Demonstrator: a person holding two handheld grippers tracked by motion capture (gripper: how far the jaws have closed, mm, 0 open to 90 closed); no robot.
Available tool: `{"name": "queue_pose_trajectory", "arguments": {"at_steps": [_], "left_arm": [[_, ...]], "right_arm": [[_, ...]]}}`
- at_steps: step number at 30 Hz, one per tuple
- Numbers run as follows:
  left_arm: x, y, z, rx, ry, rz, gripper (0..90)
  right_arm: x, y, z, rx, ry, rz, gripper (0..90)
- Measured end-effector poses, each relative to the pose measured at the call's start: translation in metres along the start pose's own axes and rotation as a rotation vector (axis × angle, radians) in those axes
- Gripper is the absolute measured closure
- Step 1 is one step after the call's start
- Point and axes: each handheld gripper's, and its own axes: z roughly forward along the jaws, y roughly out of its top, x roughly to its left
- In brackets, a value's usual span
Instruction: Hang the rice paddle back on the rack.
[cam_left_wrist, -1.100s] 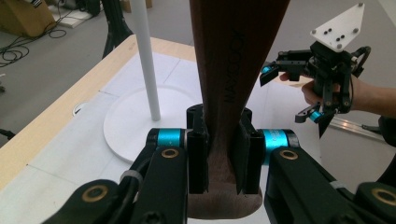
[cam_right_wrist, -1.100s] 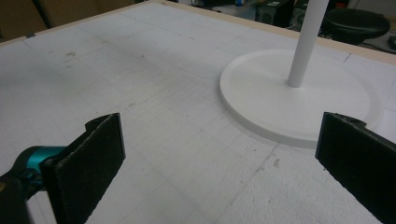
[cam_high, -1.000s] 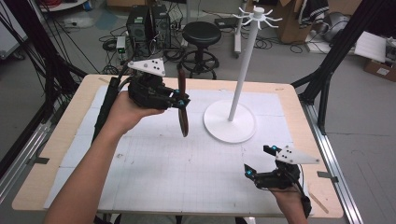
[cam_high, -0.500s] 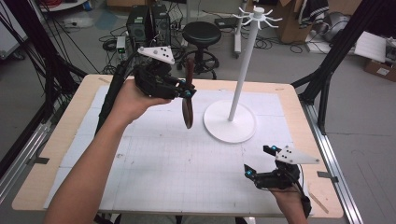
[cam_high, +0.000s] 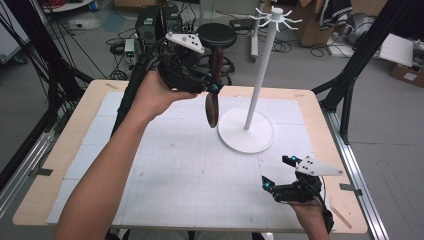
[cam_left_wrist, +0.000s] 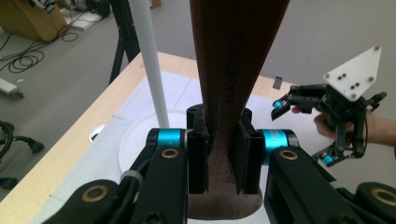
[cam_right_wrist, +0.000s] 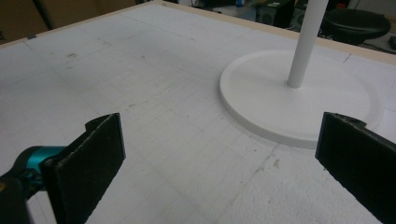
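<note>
A dark brown wooden utensil (cam_high: 212, 107) hangs upright in the air, left of the white stand's pole (cam_high: 257, 75), with my left gripper (cam_high: 212, 86) shut on it. In the left gripper view the jaws clamp its narrow neck (cam_left_wrist: 224, 154), and the wide part with printed lettering rises above. The stand has a round base (cam_high: 246, 131) and a ring of hooks (cam_high: 275, 15) on top. My right gripper (cam_high: 276, 171) rests low at the table's front right, open with nothing between its fingers (cam_right_wrist: 88, 158). The base (cam_right_wrist: 299, 98) lies ahead of it.
A white gridded mat (cam_high: 165, 165) covers the wooden table. Behind the far edge stand a black stool (cam_high: 216, 35) and computer boxes (cam_high: 157, 22) on the floor. Black frame legs (cam_high: 350, 75) rise at the right.
My left gripper has lifted the wooden utensil higher and carried it toward the far side of the table, nearer the stand's pole. The right gripper has stayed put.
</note>
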Motion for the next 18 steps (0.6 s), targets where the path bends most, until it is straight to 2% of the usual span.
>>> {"name": "queue_pose_trajectory", "arguments": {"at_steps": [3,5,15,18], "left_arm": [[-0.001,0.008,0.003,0.016,0.004,0.017,77.7],[-0.001,0.012,0.005,0.02,0.017,0.017,77.7],[0.005,0.029,0.019,0.023,0.018,-0.006,77.7],[0.006,0.034,0.022,0.024,0.021,0.0,77.7]], "right_arm": [[0.0,0.0,0.0,0.001,0.002,0.003,0.5],[0.0,0.0,-0.001,-0.004,-0.002,-0.004,0.5],[0.0,0.0,0.0,-0.001,0.001,0.002,0.5],[0.001,0.0,0.0,-0.003,0.002,0.001,0.5]]}}
